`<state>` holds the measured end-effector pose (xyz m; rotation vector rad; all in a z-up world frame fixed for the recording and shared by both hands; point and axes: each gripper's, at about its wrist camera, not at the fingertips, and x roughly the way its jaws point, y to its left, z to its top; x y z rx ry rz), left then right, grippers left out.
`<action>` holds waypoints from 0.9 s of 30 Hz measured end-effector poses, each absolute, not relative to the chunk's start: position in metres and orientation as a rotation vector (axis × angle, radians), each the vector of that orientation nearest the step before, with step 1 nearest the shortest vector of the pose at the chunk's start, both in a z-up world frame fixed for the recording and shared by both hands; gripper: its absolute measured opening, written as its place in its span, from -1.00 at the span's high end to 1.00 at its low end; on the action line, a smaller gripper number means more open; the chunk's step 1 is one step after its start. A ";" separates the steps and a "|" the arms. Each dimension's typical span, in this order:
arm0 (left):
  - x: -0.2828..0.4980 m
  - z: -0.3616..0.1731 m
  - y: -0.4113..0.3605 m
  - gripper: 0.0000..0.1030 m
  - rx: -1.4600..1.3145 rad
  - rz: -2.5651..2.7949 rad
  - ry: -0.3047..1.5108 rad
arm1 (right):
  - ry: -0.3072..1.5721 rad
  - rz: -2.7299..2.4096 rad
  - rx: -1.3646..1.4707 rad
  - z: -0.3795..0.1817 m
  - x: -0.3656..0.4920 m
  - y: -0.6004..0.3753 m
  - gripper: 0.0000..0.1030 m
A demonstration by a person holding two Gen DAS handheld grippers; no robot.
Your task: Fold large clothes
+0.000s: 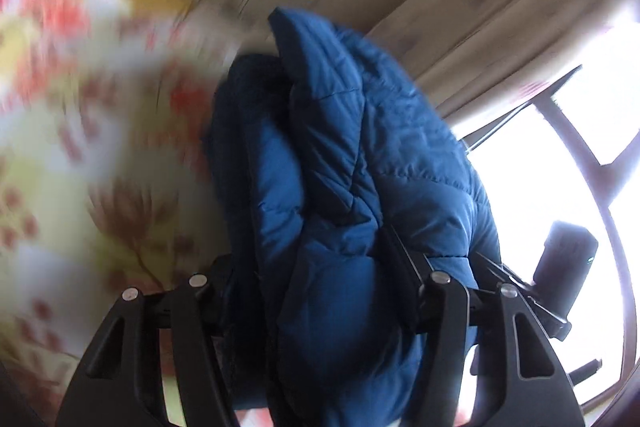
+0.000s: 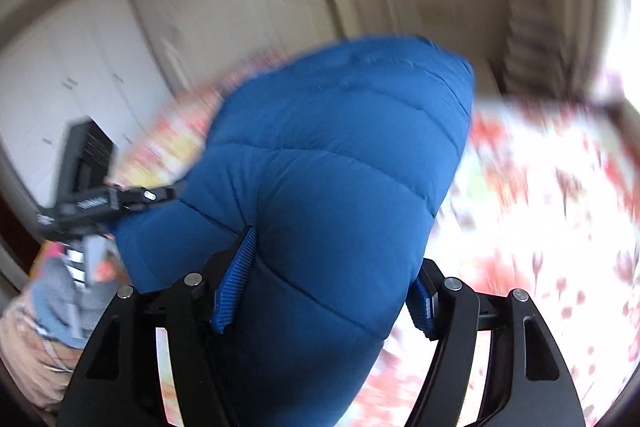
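Both tongs are clamped on the blue puffer jacket [image 1: 352, 163]: left tongs [image 1: 320, 291] and right tongs [image 2: 324, 287] carry it clear above the floral bed [image 2: 540, 211]. Thick padding could squirm loose mid-swing. Its long axis runs away from each camera, bunched.

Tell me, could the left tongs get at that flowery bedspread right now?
Probably not. The left tongs are clamped on a thick bunch of the blue padded jacket, which fills the gap. The flowery bedspread lies beside them, but the jacket would have to go first.

Bunched blue quilted jacket [image 2: 332, 187], lifted, hanging
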<state>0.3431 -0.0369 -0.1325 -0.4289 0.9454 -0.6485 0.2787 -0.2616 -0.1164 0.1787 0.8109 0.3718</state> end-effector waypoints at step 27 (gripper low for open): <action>0.109 0.073 -0.028 -0.96 0.039 -0.147 0.238 | 0.131 0.133 -0.013 0.062 0.032 -0.254 -0.91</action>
